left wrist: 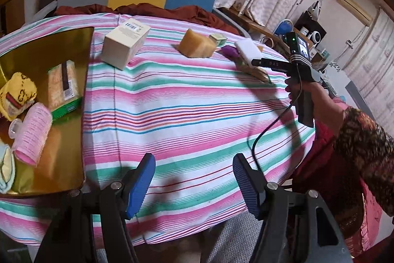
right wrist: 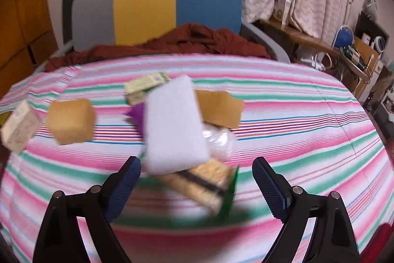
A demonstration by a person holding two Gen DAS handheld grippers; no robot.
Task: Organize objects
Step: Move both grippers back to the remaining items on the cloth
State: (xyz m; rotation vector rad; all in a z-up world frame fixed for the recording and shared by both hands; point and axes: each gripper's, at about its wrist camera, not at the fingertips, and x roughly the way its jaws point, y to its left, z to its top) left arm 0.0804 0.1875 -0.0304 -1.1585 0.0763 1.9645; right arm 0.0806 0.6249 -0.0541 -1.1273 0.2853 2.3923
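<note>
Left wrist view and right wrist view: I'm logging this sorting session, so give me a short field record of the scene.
surface: striped tablecloth
tray: gold tray, at the left edge
in tray: wrapped sponge, pink roll, yellow item
loose on cloth: cream box, tan block
pile: white sponge atop other items
left hand-held gripper: open, holding nothing
right hand-held gripper: open, at the pile

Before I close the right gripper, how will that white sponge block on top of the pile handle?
The white sponge block looks like soft foam, so it will probably squash between the pads and feel very light. It rests tilted on the wrapped scrub sponge and a clear bag, so a push may slide it off. The right gripper stands open.
</note>
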